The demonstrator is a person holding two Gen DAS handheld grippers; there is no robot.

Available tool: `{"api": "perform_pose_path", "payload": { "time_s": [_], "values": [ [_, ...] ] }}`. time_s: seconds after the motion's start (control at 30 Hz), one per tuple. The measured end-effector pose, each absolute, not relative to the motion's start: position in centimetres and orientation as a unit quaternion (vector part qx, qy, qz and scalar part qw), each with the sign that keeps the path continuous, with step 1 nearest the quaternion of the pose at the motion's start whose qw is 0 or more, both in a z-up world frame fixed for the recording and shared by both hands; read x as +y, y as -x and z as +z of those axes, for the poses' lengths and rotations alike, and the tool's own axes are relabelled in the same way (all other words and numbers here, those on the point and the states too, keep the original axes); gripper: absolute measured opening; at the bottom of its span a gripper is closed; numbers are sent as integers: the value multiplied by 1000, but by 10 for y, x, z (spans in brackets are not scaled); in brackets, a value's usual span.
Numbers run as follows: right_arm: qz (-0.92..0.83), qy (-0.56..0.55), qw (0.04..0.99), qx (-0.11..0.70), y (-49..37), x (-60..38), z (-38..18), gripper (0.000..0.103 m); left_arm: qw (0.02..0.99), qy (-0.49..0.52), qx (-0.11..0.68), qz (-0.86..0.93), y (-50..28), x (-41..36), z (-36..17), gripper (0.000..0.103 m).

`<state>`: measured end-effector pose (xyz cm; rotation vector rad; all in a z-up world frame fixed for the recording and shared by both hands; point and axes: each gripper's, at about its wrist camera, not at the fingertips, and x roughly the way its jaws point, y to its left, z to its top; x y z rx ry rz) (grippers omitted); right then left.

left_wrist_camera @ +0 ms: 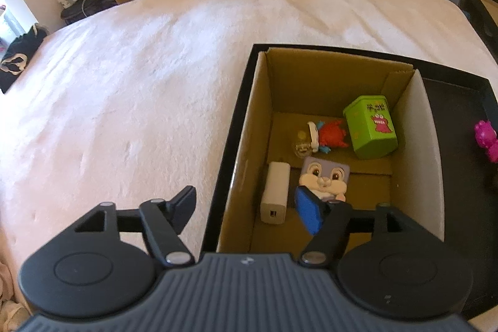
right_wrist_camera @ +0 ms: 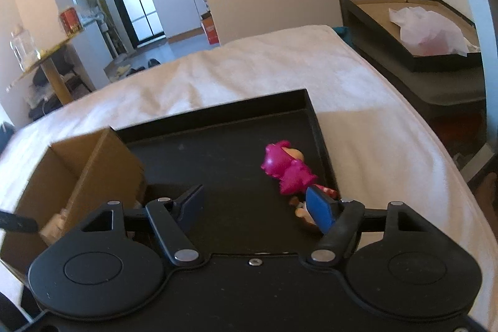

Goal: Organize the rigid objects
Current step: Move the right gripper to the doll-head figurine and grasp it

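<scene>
Right wrist view: right tongs point(right_wrist_camera: 253, 207) agape, empty; pink figurine point(right_wrist_camera: 288, 170) lies off-centre, may skid aside; left tongs point(left_wrist_camera: 249, 209) agape, empty.

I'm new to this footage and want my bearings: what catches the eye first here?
The open cardboard box on the black tray, holding a green tin, a red toy, a bunny card and a white charger. Beside the box, a pink doll lies on the tray, just ahead of the open right tongs.
</scene>
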<state>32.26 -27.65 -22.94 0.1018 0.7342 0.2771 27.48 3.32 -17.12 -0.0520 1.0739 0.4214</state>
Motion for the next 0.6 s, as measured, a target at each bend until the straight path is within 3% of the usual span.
{"api": "perform_pose_path", "payload": {
  "time_s": [0.4,0.43,0.5,0.6],
  "values": [
    [98,-28,923,372,-339,-281,-258,57,833,17,510,213,-281,37,-174,74],
    [97,-30,921,377,-341,-281,-261,54,834,19,509,213,-281,37,-174,75],
    [98,-40,913,394,-346,-284,-267,39,834,20,509,212,-281,40,-173,75],
    [103,-48,911,396,-344,-285,-268,36,833,21,509,215,-280,42,-172,75]
  ]
}}
